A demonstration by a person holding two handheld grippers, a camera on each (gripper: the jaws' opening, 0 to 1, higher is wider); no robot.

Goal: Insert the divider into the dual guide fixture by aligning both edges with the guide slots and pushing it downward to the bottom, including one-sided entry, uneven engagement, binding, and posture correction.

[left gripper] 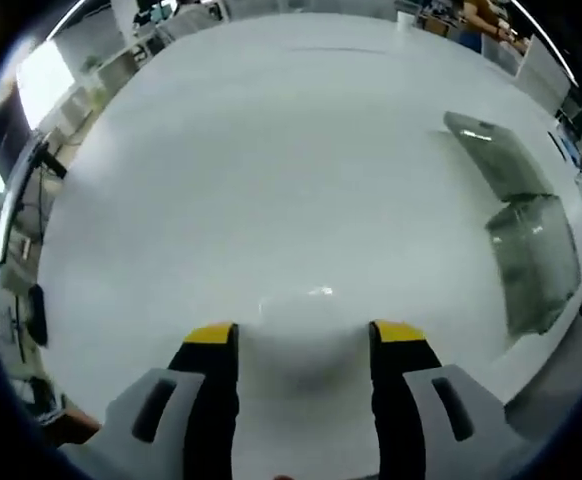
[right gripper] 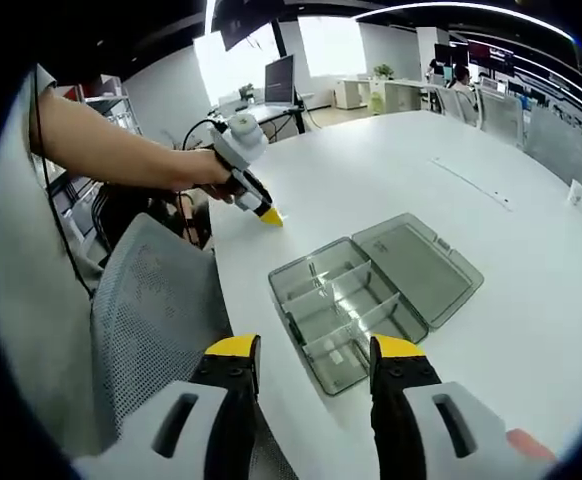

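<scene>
Altogether: one open organizer box (right gripper: 371, 300), two grippers (right gripper: 306, 350) (right gripper: 261, 205).

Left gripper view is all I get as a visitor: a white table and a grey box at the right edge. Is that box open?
Observer: Yes. In the right gripper view the clear compartment box lies with its lid folded flat beside it.
Operator: Anything inside?
Observer: Partition walls split it into several compartments; small contents are too unclear to name.
Operator: Where is my hand-held gripper?
Observer: The left hand-held gripper is over the table, apart from the box, held by a person's hand.
Operator: And the other one?
Observer: The right hand-held gripper is open, with the box's near end between its jaws.
</scene>
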